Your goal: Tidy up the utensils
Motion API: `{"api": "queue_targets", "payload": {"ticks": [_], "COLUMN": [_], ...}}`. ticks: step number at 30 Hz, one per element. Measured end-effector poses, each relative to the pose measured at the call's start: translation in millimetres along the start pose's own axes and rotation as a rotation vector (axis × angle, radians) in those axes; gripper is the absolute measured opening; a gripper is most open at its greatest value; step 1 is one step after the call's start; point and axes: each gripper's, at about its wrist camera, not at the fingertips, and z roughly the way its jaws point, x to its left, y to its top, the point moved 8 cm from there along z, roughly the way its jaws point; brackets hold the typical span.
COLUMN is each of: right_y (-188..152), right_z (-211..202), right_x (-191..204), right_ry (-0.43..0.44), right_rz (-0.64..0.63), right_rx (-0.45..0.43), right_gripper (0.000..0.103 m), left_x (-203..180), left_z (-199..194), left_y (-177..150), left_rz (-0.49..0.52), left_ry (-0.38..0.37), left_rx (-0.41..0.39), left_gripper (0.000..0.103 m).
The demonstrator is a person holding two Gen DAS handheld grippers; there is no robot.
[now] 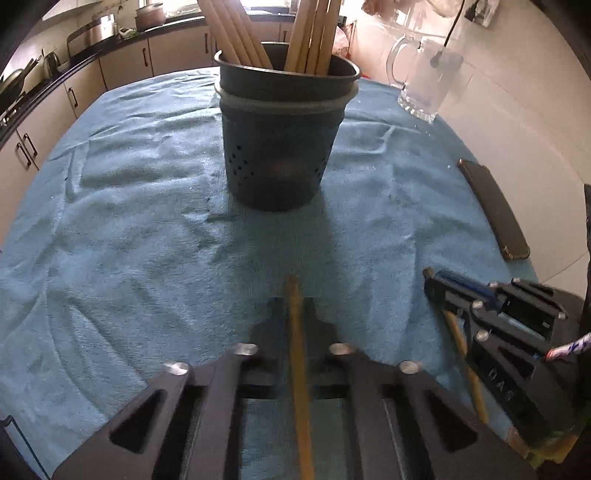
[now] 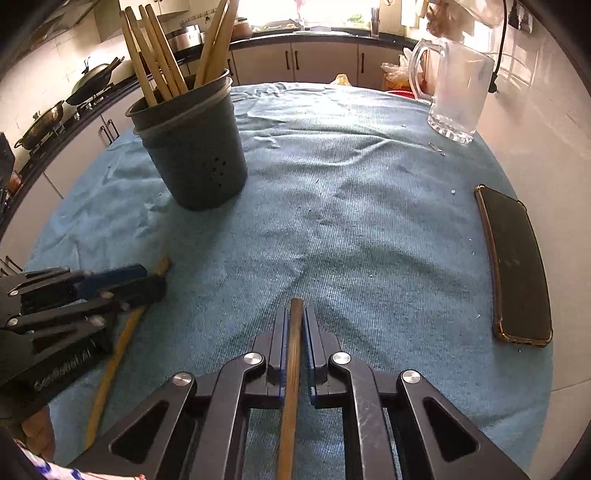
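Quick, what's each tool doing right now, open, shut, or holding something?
Left tool: shut on a thin wooden chopstick.
Right tool: shut on another thin wooden chopstick.

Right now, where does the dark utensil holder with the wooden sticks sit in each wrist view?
Left wrist view: the utensil holder stands top centre, straight ahead on the blue cloth.
Right wrist view: the utensil holder stands upper left.
Shared landmark: the glass mug, upper right in both views.

A home kitchen: dark counter (image 2: 317, 35) over cupboards (image 2: 325, 62), woks (image 2: 92, 79) on a stove (left side).
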Motion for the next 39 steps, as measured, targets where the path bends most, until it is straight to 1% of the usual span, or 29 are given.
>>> {"api": "queue_targets", "payload": {"ticks": [2, 5, 7, 13, 16, 18, 22, 25, 30, 35, 39], "right_y": [3, 9, 16, 25, 27, 25, 24, 22, 21, 22, 30], "right_z": [-5, -25, -46, -108, -136, -151, -178, -192, -207, -219, -225], "right_x": [-1, -2, -2, 3, 6, 9, 13, 14, 15, 19, 22], "right_ry": [0.030, 0.062, 0.076, 0.091, 0.094, 0.099, 0.107, 0.110, 0.114, 0.118, 0.118], "right_rz": [0.023, 0.037, 0.043, 0.046, 0.044, 0.044, 0.045, 0.043, 0.043, 0.036, 0.031], "right_rx": [-0.017, -0.076, -0.133, -0.289, -0.353, -0.387, -0.445, -0.470, -0.500, -0.527, -0.546], "right_gripper": [0.008, 0.007, 0.007, 0.007, 0.007, 0.007, 0.007, 0.007, 0.007, 0.007, 0.007], "left_x": [7, 13, 14, 14, 11, 11, 13, 14, 11, 8, 6], "left_z": [-14, -43, -70, -143, -173, -187, -210, -224, -248, -269, -275], "left_y": [0, 3, 6, 7, 5, 1, -10, -17, -24, -25, -16], "left_rz": [-0.026, -0.034, -0.037, -0.043, -0.044, -0.048, -0.062, -0.066, -0.075, -0.067, -0.058], "left_ry": [-0.004, 0.001, -0.001, -0.004, 0.006, 0.007, -0.002, -0.003, -0.025, -0.029, -0.030], "left_rx": [-0.028, -0.097, -0.154, -0.316, -0.390, -0.423, -0.464, -0.489, -0.534, -0.581, -0.596], "left_gripper": [0.007, 0.007, 0.007, 0.007, 0.007, 0.007, 0.007, 0.007, 0.007, 0.007, 0.007]}}
